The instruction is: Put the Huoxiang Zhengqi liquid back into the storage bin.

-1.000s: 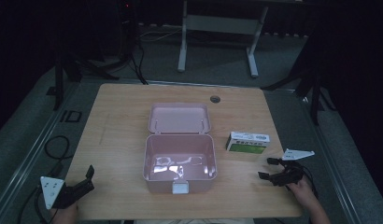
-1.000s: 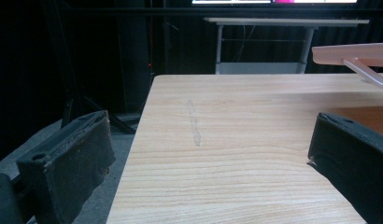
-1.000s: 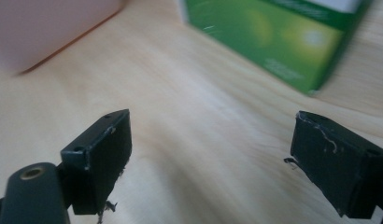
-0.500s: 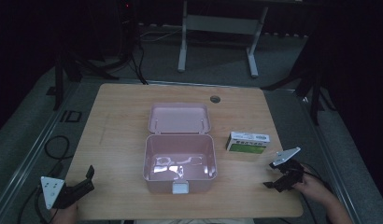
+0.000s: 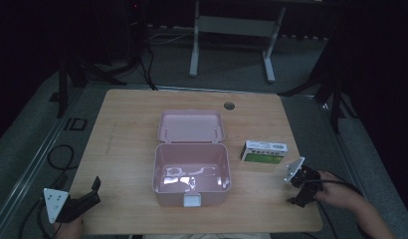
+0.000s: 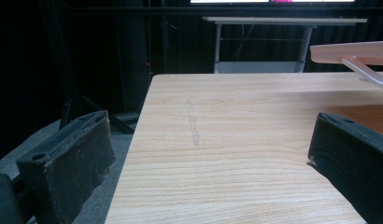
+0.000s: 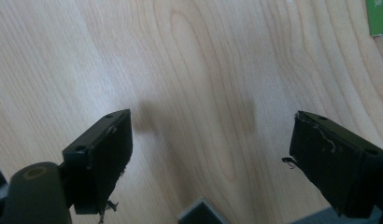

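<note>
The green-and-white carton [image 5: 264, 152] is lying just beyond my right gripper [image 5: 302, 185], whose jaws are gaping, empty, over bare counter [image 5: 127, 129]. I'm judging they should straddle it squarely. Left gripper [image 5: 77, 204] is waiting, jaws spread, beside the open pink box [image 5: 191, 172].

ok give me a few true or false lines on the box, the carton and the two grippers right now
1. The pink box sits with its lid open. True.
2. The green and white carton lies inside the box. False: it rests on the table, to the right of the box and apart from it.
3. The right gripper has its jaws clamped on the carton. False: the jaws stand wide apart over bare wood, with a green corner of the carton at the top edge of that gripper's view.
4. The left gripper is open and holds nothing. True.
5. Both grippers are near the table edge closest to the person. True.
</note>
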Action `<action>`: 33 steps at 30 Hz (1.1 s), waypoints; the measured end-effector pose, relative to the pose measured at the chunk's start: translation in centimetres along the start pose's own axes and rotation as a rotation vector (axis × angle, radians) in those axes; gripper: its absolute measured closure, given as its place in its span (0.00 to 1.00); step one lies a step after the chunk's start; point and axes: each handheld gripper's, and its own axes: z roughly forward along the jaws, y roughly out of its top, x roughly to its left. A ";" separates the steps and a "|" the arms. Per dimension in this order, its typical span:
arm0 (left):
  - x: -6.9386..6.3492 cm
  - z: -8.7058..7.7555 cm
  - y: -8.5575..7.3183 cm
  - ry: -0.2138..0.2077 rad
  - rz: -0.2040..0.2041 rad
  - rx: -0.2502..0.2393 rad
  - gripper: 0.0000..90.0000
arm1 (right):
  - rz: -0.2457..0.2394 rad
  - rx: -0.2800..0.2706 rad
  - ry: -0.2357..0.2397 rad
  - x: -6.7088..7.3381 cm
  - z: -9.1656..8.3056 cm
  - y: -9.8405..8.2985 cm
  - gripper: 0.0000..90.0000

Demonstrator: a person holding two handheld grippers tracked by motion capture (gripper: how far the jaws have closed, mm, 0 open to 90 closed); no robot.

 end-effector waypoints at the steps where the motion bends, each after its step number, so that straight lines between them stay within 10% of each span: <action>1: 0.0 0.0 0.0 0.000 0.000 0.000 0.00 | 0.000 0.000 0.000 0.0 0.0 0.0 0.14; 33: -0.1 0.0 0.0 -0.021 0.006 0.003 0.00 | -0.177 0.090 0.070 2.0 -1.2 7.9 0.11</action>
